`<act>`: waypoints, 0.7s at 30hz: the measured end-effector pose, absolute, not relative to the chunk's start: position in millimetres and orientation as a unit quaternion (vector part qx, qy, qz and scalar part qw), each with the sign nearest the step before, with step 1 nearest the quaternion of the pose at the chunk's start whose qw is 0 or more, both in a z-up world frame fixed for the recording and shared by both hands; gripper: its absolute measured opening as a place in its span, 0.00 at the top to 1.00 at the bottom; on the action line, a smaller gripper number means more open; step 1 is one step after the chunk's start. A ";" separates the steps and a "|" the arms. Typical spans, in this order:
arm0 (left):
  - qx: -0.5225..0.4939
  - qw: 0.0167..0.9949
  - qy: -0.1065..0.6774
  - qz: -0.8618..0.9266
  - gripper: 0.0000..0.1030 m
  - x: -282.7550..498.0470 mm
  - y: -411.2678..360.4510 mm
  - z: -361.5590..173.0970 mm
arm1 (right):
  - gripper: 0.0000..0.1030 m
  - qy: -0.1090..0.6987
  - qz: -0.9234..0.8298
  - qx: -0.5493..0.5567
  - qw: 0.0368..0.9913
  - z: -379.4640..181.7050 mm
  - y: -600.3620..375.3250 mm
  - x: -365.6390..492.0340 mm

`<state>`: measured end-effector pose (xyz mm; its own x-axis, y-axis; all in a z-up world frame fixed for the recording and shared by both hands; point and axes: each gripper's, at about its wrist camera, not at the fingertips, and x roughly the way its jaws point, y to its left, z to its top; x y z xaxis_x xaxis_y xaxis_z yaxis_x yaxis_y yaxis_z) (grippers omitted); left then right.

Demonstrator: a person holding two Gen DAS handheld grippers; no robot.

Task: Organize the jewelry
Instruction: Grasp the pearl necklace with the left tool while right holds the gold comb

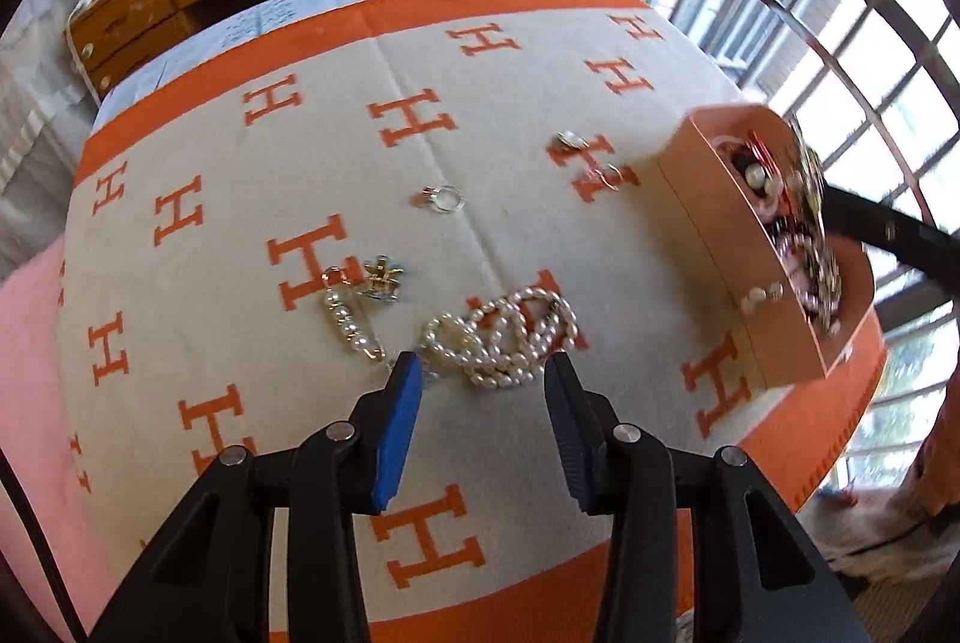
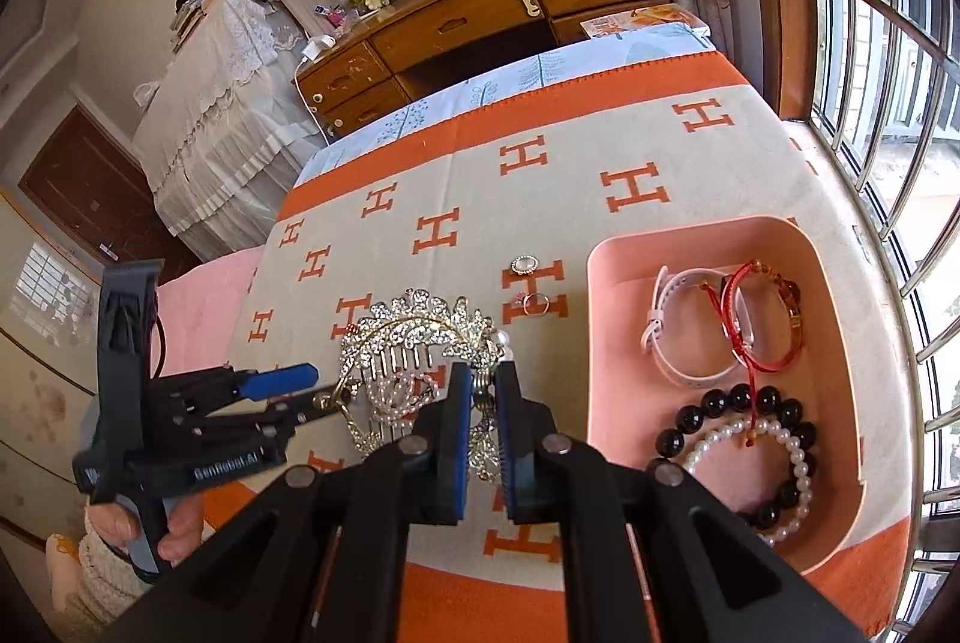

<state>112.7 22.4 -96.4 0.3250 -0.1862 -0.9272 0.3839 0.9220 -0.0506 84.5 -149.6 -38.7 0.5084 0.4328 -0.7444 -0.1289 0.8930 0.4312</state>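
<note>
Reaching for the pearl necklace [image 1: 501, 337], the left gripper [image 1: 483, 373] hangs just above the blanket [image 1: 210, 175] with its jaws wide apart, and the pile of pearls lies between the two blue fingertips, at 12 o'clock from them. I judge that this step is the start of a pick: the gripper must go lower and close around the heap, which is loose and may slip out in part. At 10 o'clock lie a pearl hair clip [image 1: 351, 319] and a small gold brooch [image 1: 381, 277], both near, so the left finger could catch them. Farther, at 12 o'clock, is a clear ring [image 1: 444, 199], and at 1 o'clock an oval brooch [image 1: 570, 140] and a thin ring [image 1: 609, 175]. The pink box [image 1: 720, 253] at 2 o'clock appears tilted in this view.

In the right wrist view, the right gripper [image 2: 483, 403] has its jaws clamped on the rhinestone tiara comb [image 2: 414, 325], held above the blanket. The box [image 2: 612, 343] is at 2 o'clock, and it already holds a white watch [image 2: 666, 343], a red bangle [image 2: 750, 319], a black bead bracelet [image 2: 750, 397] and a pearl bracelet [image 2: 780, 445]. The next move probably calls for carrying the comb over the box wall and releasing it there. The left gripper [image 2: 282, 391] is at 9 o'clock, near the comb, so the two could collide.
</note>
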 end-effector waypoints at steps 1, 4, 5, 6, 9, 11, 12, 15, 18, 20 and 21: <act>0.121 0.807 0.548 -0.186 0.60 106.6 13.2 -98.0 | 0.92 0.467 0.167 0.164 0.853 -38.4 -151.7 83.6; 0.195 0.800 0.524 -0.217 0.60 93.5 -8.1 -100.9 | 0.92 0.466 0.168 0.175 0.851 -38.9 -159.9 81.6; 0.210 0.797 0.519 -0.227 0.60 92.3 -13.2 -102.5 | 0.92 0.466 0.168 0.178 0.850 -39.4 -162.5 81.0; 0.221 0.792 0.520 -0.234 0.60 93.3 -17.2 -104.6 | 0.92 0.466 0.168 0.181 0.850 -39.8 -164.8 80.0; 0.236 0.778 0.531 -0.241 0.60 103.0 -24.9 -113.9 | 0.92 0.464 0.165 0.188 0.850 -40.9 -173.0 77.1; 0.243 0.769 0.540 -0.242 0.75 110.1 -28.1 -120.0 | 0.92 0.461 0.162 0.195 0.850 -41.4 -179.5 76.1; 0.248 0.764 0.544 -0.244 0.78 111.5 -30.2 -122.4 | 0.92 0.460 0.160 0.197 0.851 -41.6 -182.4 75.6; 0.269 0.755 0.544 -0.247 0.81 116.8 -34.9 -128.1 | 0.92 0.459 0.154 0.204 0.851 -42.2 -191.6 74.8; 0.281 0.746 0.550 -0.249 0.81 123.4 -38.0 -132.3 | 0.92 0.455 0.151 0.207 0.853 -41.8 -199.0 73.7; 0.280 0.740 0.556 -0.255 0.81 126.8 -37.9 -132.2 | 0.92 0.453 0.150 0.209 0.854 -42.1 -202.4 74.0; 0.279 0.736 0.561 -0.256 0.81 128.2 -37.5 -132.1 | 0.92 0.452 0.150 0.211 0.854 -42.0 -204.5 73.9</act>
<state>128.2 -37.5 -132.1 0.2402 -0.0633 -0.9687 0.6897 0.7134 0.1244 73.9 -204.5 -42.0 0.5466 0.4457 -0.7090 -0.0650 0.8666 0.4947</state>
